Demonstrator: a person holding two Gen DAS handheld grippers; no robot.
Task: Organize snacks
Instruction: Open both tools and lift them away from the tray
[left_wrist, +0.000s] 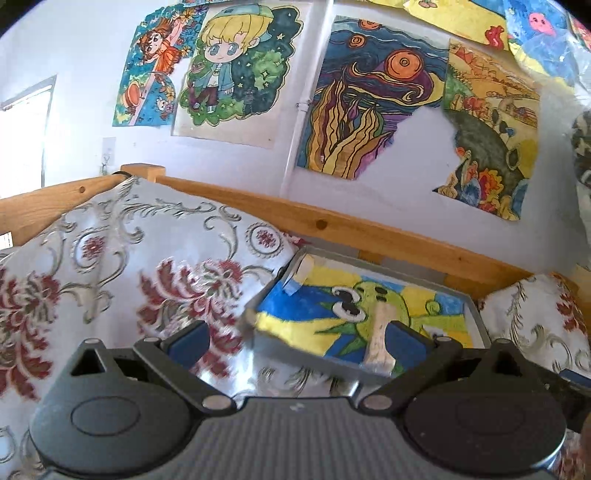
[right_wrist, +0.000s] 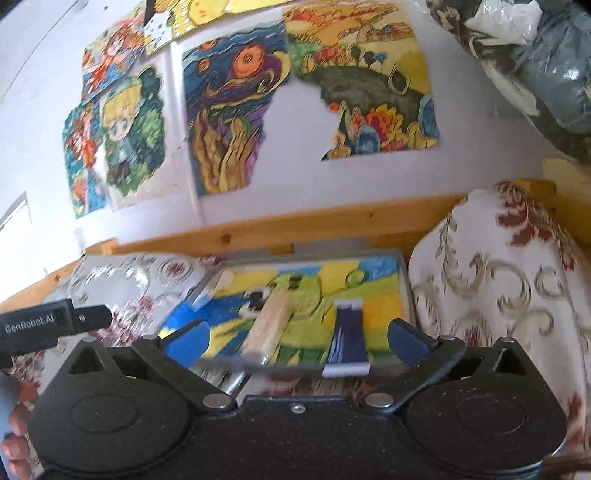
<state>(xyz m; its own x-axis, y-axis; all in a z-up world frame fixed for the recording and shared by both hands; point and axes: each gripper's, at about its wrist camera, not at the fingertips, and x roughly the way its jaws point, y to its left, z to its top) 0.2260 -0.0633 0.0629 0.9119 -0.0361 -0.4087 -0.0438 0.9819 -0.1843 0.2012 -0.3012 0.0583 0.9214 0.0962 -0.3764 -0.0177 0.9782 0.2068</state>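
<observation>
**Both tools spread wide, snacks waiting on the tray**

Your left tool (left_wrist: 293, 341) had its blue pads wide apart and held nothing; your right tool (right_wrist: 297, 338) was the same, jaws apart and empty. Both pointed at the grey tray (right_wrist: 404, 280), which was wedged between the two floral cushions in front of the wooden rail, with a bright fish drawing lining its bottom.

Two snacks lay on that drawing. You had the pale wrapped stick (right_wrist: 271, 323) lying at the tray's near edge, towards its middle, its clear end just over the rim. You had the dark blue packet (right_wrist: 349, 338) just beside it, on the side of the tray nearer the right-hand cushion, with its white crimped end reaching the near rim. The right view was blurred, so the print on either was unreadable.

Both looked light and thin, in slick film that would likely slide or crumple if pinched at the seal. You would probably have done best to take the stick across its narrow middle, gently, since its contents may snap. The packet likewise suited a grip across its width, away from the crimped ends.
</observation>
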